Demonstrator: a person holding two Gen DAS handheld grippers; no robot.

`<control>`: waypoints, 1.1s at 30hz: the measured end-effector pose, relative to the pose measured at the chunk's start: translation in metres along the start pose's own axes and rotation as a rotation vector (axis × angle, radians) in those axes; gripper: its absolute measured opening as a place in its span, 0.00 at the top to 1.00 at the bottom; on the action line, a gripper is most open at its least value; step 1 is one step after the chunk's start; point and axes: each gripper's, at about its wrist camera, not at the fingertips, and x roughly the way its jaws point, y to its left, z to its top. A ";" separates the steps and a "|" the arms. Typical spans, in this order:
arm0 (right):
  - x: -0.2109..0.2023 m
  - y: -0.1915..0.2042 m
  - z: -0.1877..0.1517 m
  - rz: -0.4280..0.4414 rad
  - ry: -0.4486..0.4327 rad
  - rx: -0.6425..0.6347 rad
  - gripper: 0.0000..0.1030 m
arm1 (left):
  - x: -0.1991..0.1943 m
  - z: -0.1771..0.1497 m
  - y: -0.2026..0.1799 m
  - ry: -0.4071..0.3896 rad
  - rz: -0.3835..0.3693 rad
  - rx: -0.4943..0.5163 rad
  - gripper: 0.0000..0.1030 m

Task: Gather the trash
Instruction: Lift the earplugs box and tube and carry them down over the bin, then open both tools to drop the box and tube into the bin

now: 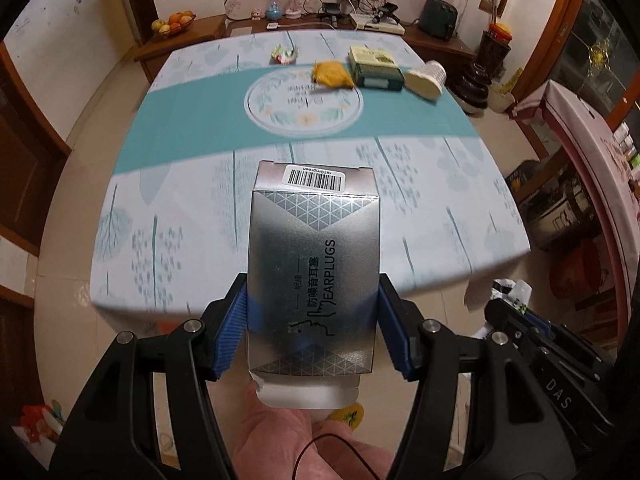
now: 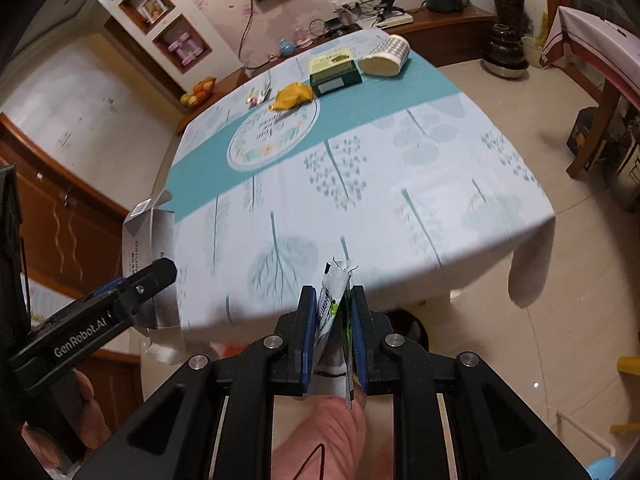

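Note:
My left gripper is shut on a silver earplugs box, held above the near edge of the table; the box also shows in the right wrist view. My right gripper is shut on a crumpled white wrapper near the table's front edge. At the far end lie a small candy wrapper, a yellow crumpled bag, a green-and-cream box and a white roll on its side.
A sideboard with a fruit bowl, cables and devices stands behind the table. Dark vases and a cloth-covered stand are to the right. Tiled floor surrounds the table.

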 end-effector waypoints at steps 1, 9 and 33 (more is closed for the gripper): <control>-0.003 -0.004 -0.010 0.008 0.010 -0.003 0.84 | -0.003 -0.008 -0.003 0.004 0.000 0.005 0.44; 0.009 -0.023 -0.051 0.026 0.083 0.033 0.84 | 0.012 -0.058 -0.027 0.058 -0.015 0.101 0.44; 0.272 -0.124 -0.175 -0.112 0.216 0.204 0.79 | 0.280 -0.192 -0.007 0.164 -0.113 0.178 0.42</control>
